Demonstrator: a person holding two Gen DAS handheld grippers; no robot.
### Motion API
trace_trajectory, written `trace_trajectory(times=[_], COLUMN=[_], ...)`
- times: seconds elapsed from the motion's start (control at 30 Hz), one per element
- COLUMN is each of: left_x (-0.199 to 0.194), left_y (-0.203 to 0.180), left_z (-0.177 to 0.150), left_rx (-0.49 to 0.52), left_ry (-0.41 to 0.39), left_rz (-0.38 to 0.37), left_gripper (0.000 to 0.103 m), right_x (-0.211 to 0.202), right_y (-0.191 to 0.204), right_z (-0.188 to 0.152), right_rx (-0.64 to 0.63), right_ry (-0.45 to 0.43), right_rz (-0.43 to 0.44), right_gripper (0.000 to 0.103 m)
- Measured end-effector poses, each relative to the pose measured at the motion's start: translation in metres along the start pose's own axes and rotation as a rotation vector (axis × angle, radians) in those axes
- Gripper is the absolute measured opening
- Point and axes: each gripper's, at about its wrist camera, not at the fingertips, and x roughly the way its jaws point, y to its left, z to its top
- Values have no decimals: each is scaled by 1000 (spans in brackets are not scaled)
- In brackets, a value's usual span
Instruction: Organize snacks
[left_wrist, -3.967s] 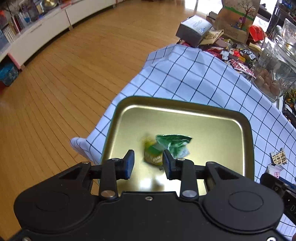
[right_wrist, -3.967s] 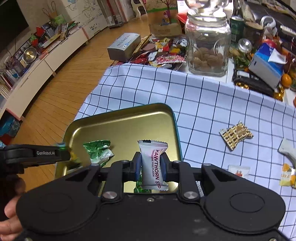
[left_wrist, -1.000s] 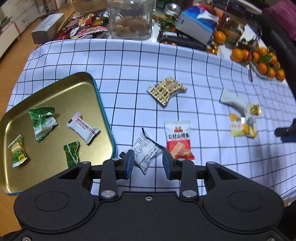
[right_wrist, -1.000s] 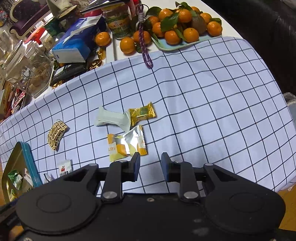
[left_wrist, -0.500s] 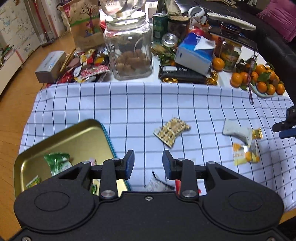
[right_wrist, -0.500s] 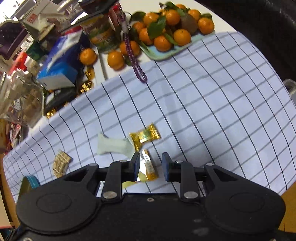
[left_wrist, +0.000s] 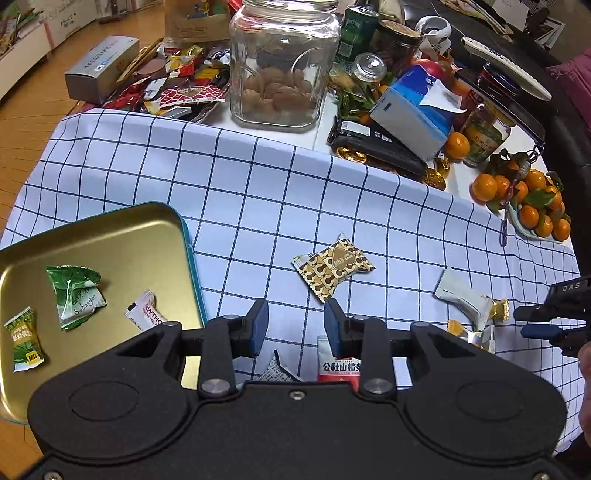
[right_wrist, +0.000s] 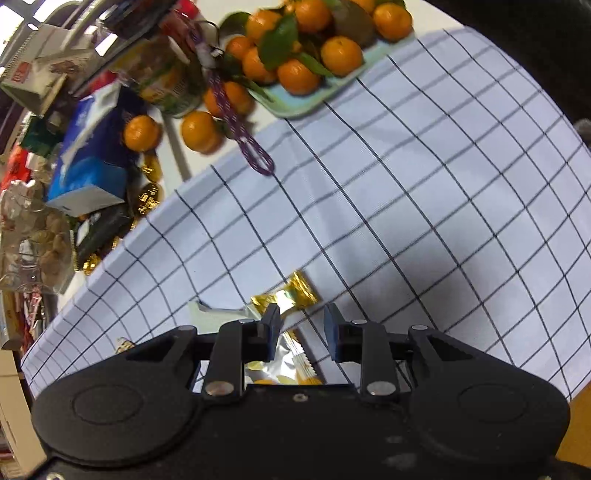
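We hold the left gripper (left_wrist: 294, 325) with jaws apart and empty above the checked cloth (left_wrist: 258, 184). The gold tray (left_wrist: 110, 236) at the left of the frame holds four wrapped snacks. A brown patterned packet (left_wrist: 333, 266) lies mid-frame, its long axis running lower left to upper right. Our right gripper (right_wrist: 301, 328) has jaws apart over a silver-and-yellow packet (right_wrist: 291, 354); just above it a gold candy (right_wrist: 291, 291) points toward the upper right.
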Motion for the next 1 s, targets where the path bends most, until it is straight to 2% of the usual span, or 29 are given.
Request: trace_trajectory(times=[0.3,0.67,0.8,1.0], left_x=[2,3,4,6], left_y=[0,-8,-9,-8], left_z=[-1,-6,-6,-5], left_rx=[13,70,76,69], left_ry=[11,9,12,18], left_rz=[5,20,17,-3], left_gripper=[42,42,42,42], right_x=[8,26,28,34], right_y=[17,35,46,52], right_z=[1,0,-4,-5], right_rx=[24,6,-66,-104], right_ry=[36,-16,-34,-47], right_rz=[41,-55,-47,-73], right_gripper=[29,30,30,29])
